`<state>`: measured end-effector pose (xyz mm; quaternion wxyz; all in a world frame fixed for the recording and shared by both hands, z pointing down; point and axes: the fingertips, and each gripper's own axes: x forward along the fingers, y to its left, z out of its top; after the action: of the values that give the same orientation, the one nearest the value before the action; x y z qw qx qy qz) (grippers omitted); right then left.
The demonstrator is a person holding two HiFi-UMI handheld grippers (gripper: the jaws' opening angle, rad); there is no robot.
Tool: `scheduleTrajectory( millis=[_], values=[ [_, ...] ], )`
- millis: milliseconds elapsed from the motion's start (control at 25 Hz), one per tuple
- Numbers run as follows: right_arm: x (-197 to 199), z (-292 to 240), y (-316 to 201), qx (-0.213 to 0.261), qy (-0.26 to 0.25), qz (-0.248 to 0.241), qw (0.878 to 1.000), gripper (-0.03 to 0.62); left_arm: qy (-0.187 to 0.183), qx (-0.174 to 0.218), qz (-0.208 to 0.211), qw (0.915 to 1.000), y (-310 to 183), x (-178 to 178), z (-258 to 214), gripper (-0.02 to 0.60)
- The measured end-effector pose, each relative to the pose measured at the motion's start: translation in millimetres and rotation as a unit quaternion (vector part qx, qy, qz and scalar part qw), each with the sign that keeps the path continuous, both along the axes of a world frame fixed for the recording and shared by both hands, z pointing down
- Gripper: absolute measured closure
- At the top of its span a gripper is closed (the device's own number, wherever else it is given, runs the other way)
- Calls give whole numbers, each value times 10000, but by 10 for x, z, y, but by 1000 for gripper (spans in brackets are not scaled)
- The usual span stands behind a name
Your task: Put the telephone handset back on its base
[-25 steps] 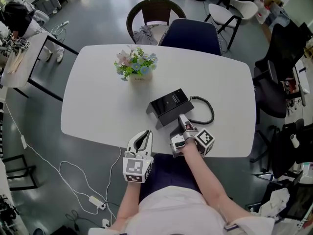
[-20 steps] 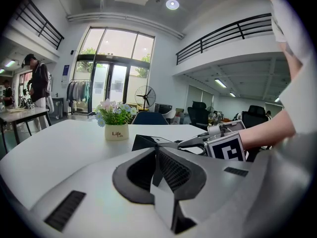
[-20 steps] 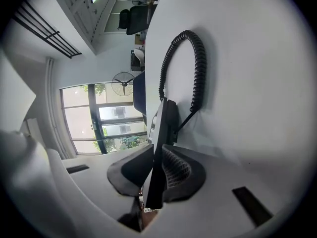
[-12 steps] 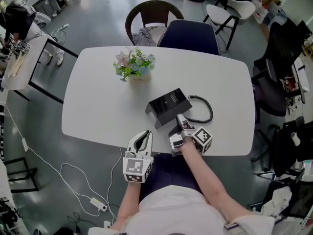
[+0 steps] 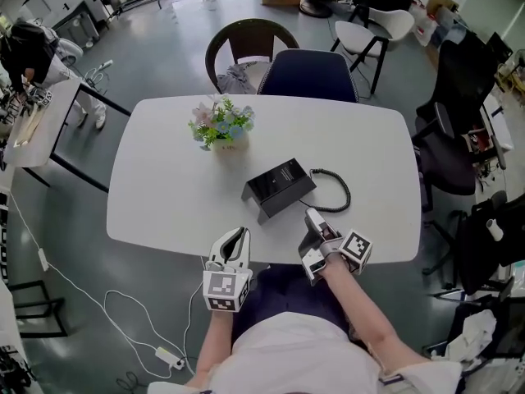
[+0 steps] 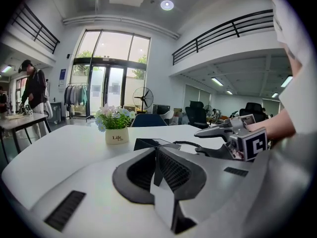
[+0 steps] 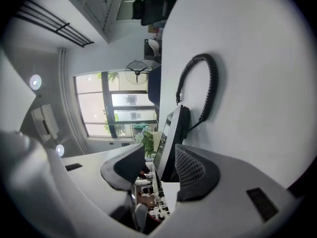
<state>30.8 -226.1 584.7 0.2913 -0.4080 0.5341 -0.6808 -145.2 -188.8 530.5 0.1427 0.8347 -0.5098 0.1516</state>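
Note:
The black telephone (image 5: 279, 185) sits mid-table, its coiled cord (image 5: 338, 192) looping to the right. The handset looks like the dark strip along the base's near edge (image 5: 274, 207); how it is seated I cannot tell. My right gripper (image 5: 312, 228) hangs over the table's front edge, short of the phone, turned on its side. Its jaws are opening with nothing between them. In the right gripper view the phone (image 7: 171, 138) stands beyond the parted jaws (image 7: 157, 175). My left gripper (image 5: 237, 236) rests at the front edge, shut and empty (image 6: 156, 167).
A white pot of flowers (image 5: 220, 126) stands at the table's back left. A blue chair (image 5: 310, 74) and a dark round chair (image 5: 250, 43) are behind the table. Cables (image 5: 123, 302) trail on the floor at the left. A person (image 6: 34, 88) stands at a side table.
My right gripper has drawn back from the phone's near right end towards the table's front edge, and its jaws have parted. The left gripper has slipped slightly back.

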Motion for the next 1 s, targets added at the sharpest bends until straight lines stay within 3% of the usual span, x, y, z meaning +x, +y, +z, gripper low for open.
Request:
scheduleTrajectory(
  millis=[120,240,320,480,760,1000],
  values=[
    [160,-246,128,653,869,-499,9928,408,1,20,25,10000,10,-12,-36,548],
    [341,-466,189,1345,2192,-789,9631,410,12,66,69,10000,-1,-13,-111,548],
    [460,-584,214,1746,3212,-922,9262,416,29,159,118,9998,-19,-1,-185,548],
    [576,-897,220,2565,4811,-1165,8302,454,42,338,212,9992,-71,41,-338,548],
    [593,-1413,272,3284,5647,-1107,7491,511,193,674,402,9967,-146,168,-661,548],
    [692,-1559,298,3373,6302,-863,6940,541,223,834,576,9946,-172,282,-793,548]
  ],
)
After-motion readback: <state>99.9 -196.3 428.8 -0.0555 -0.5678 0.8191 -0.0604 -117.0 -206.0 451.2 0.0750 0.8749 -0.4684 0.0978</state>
